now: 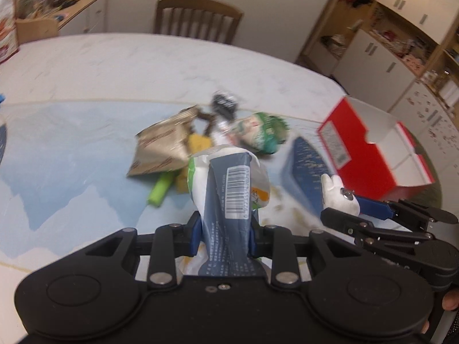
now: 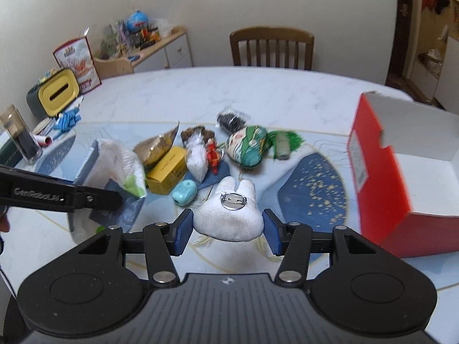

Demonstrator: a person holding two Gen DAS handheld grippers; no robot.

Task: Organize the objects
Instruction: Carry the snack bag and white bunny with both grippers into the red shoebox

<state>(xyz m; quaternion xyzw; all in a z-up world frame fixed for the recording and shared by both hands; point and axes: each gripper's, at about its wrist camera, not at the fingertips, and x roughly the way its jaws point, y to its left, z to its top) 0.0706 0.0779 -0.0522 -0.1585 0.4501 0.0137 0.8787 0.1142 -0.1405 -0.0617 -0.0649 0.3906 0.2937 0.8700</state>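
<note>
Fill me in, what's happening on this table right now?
A person is sorting clutter on a marble-look table with two handheld claws. The left claw is shut on a white and dark-blue plastic packet with a barcode. The right claw brackets a white plush tooth with a metal pin badge; whether its pads actually touch it is unclear. An open red cardboard box with a white interior sits to the right. More items remain piled mid-table.
</note>
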